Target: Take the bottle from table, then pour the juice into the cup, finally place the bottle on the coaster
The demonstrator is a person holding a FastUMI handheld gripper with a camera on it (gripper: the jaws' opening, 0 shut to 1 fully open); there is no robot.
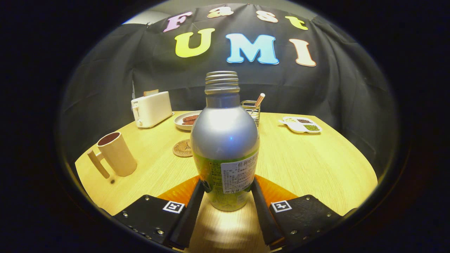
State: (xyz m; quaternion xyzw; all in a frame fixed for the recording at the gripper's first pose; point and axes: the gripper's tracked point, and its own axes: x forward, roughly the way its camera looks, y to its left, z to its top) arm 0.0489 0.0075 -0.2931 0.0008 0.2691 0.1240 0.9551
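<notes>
Where the round wooden tabletop (316,158) carries the scene, all items sit on its surface under the black cloth wall (351,91). Taking the bottle as the clock centre, with 12 o'clock pointing away from the gripper:

1. Bottle (225,140): a silver metal body with a green lower band and a white label, upright, its threaded neck uncapped. It stands between the two fingers of the gripper (226,191). The jaws are closed on the bottle, with both fingers pressing its lower sides. Its base appears to sit at or just above the tabletop; contact cannot be confirmed.
2. Toaster (152,109): white, at 10 o'clock, far side of the tabletop.
3. Cup (116,154): a tan mug with a handle and a dark interior, at 9 o'clock, well apart from the bottle.
4. Plate (186,120): white, holding reddish-brown food, at 11 o'clock, just beside the toaster.
5. Divided tray (301,124): white, with compartments of small contents, at 2 o'clock.
6. Wire holder (251,109): at 1 o'clock, partly hidden behind the bottle, with a stick standing in it.
7. Coaster (182,148): round, brown, at 10 o'clock, just beyond the bottle's left shoulder, between the cup and the bottle.
</notes>
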